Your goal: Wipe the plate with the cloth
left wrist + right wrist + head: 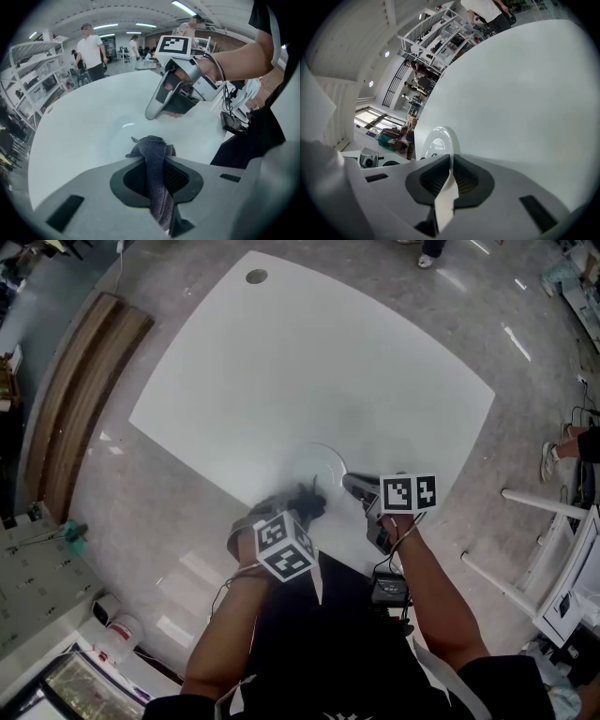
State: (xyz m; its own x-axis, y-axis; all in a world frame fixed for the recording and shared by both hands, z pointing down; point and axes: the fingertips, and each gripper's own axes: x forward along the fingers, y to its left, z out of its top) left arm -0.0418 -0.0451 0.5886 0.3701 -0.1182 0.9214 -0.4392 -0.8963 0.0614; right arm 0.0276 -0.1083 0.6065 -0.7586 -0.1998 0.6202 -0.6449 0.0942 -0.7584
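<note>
A white plate (319, 463) lies near the front edge of the white table (309, 362). My left gripper (302, 505) is shut on a dark grey cloth (307, 500), which bunches at the plate's near edge. In the left gripper view the cloth (152, 150) runs up between the jaws and its bundle hangs over the plate (119, 133). My right gripper (352, 486) is at the plate's right rim. In the right gripper view, that gripper (451, 176) is shut on the rim of the plate (436, 140), which shows edge-on.
The table has a round cable hole (256, 277) at its far corner. A wooden bench (80, 399) runs along the left, and white tube frames (525, 549) stand to the right. A person's feet (562, 451) are at the right edge. Shelving racks (28, 70) stand beyond the table.
</note>
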